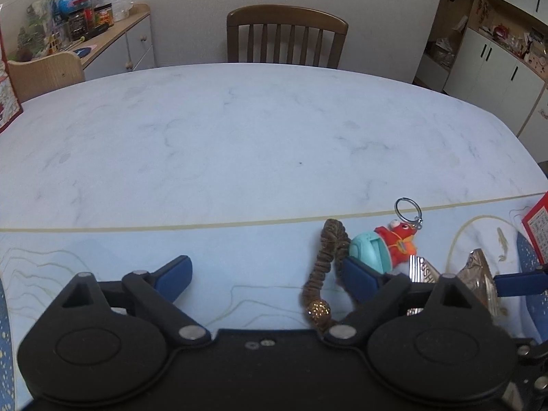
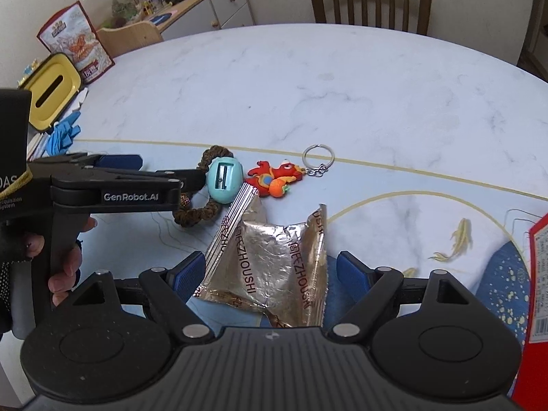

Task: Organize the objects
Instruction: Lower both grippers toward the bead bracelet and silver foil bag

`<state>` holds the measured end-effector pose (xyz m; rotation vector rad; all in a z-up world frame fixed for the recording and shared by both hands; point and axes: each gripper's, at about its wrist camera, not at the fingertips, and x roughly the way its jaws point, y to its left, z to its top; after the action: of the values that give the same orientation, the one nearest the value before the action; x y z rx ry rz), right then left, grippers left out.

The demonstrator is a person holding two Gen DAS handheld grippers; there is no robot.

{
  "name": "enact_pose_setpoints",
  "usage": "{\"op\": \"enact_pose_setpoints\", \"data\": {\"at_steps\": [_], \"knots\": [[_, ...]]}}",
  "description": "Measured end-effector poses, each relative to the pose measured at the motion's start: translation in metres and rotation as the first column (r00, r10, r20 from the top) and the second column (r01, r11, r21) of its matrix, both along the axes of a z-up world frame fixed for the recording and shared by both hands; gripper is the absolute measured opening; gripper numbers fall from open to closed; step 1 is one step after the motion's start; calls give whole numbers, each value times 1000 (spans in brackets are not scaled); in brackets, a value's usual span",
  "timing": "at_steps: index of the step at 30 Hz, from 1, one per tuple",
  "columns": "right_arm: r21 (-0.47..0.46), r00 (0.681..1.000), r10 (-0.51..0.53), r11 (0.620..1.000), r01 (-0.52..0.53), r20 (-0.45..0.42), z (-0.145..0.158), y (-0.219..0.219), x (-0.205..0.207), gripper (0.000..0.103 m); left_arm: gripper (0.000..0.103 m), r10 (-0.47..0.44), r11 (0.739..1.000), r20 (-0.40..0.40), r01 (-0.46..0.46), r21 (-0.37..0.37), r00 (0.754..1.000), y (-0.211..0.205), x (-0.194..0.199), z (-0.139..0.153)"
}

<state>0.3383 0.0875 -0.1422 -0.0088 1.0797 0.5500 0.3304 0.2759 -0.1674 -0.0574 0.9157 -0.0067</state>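
Observation:
A crumpled silver foil snack packet [image 2: 270, 260] lies between the fingers of my open right gripper [image 2: 272, 270]; no pad visibly touches it. Beyond it lie a teal pencil sharpener [image 2: 224, 179], a red figure keychain [image 2: 274, 179] with a metal ring [image 2: 318, 156], and a brown scrunchie [image 2: 202, 210]. My left gripper [image 1: 267, 274] stands open low over the table. Its right finger [image 1: 359, 277] rests against the scrunchie [image 1: 325, 263], just short of the sharpener [image 1: 370, 251] and keychain [image 1: 397, 243]. In the right wrist view the left gripper [image 2: 164, 167] comes in from the left.
A yellow tissue box [image 2: 51, 96], blue gloves [image 2: 63, 133] and a red printed bag [image 2: 77, 44] sit at the table's left. A red box [image 2: 537, 274] stands at the right edge. A wooden chair [image 1: 287, 37] is at the far side. A person's hand [image 2: 65, 267] holds the left gripper's handle.

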Motion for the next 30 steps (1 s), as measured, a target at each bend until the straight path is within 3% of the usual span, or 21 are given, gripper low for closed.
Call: {"op": "enact_pose_setpoints", "data": {"at_steps": [4,14,17,21,25,30], "knots": [[0,1000,-1,1000,1,-4,-3,3,3,84,81,-22,1000,3,22,9,1000,-2,4,-3],[0,1000,6,1000,-6,-15,-8,9,6,84,69,-71,997,23,71,14,997,-9,6,-7],[-2,1000,5,1000,-5,-14,-9,10,6,84,57,-88,996,34,88,10,996,-11,5,-6],[-5,1000,11,1000,-11,-17,-10,11,4,77,45,-116,993,41,115,26,992,-17,3,-7],[-16,1000,3,1000,-3,-12,-10,9,4,63,28,-144,989,45,144,18,988,-21,2,-6],[-14,1000,3,1000,-3,-6,-9,8,1,56,12,-146,989,36,146,7,989,-23,3,-5]]}}
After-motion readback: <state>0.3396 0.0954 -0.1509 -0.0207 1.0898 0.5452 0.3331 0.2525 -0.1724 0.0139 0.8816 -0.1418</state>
